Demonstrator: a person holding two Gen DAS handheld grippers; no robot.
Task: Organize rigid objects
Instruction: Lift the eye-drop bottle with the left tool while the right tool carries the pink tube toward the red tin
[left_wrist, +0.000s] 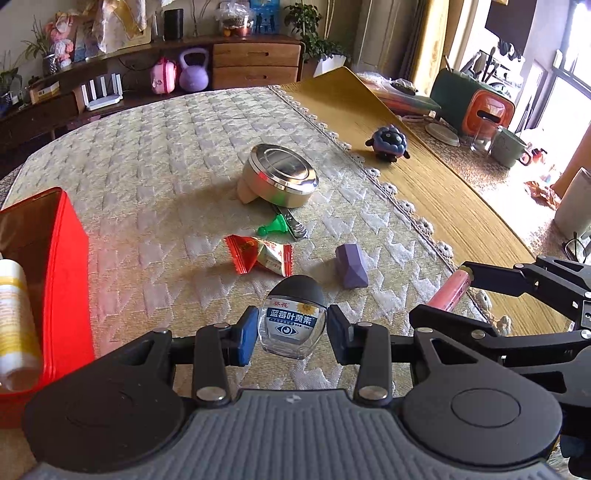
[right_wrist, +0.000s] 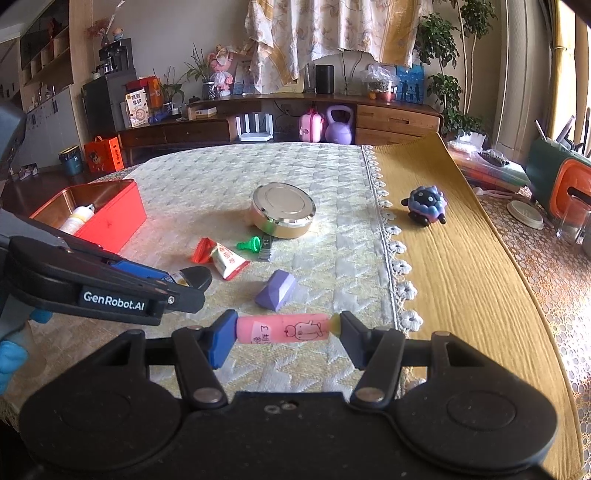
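Observation:
My left gripper (left_wrist: 291, 332) is shut on a small eye-drop bottle (left_wrist: 293, 321) with a dark cap and blue label, held over the quilted cloth. It also shows in the right wrist view (right_wrist: 184, 280) at the left. My right gripper (right_wrist: 284, 334) is shut on a pink tube (right_wrist: 282, 328), gripped end to end; the tube also shows in the left wrist view (left_wrist: 448, 291). A red tin box (left_wrist: 55, 273) stands at the left with a white bottle (left_wrist: 14, 321) inside; it also shows in the right wrist view (right_wrist: 107, 214).
On the cloth lie a round metal tin (right_wrist: 282, 214), a green pawn (right_wrist: 249, 244), nail clippers (right_wrist: 265, 248), two candy wrappers (right_wrist: 221, 258) and a purple block (right_wrist: 277, 290). A dark blue toy figure (right_wrist: 424, 206) stands on the yellow runner (right_wrist: 461, 280). Cups and containers stand at the far right.

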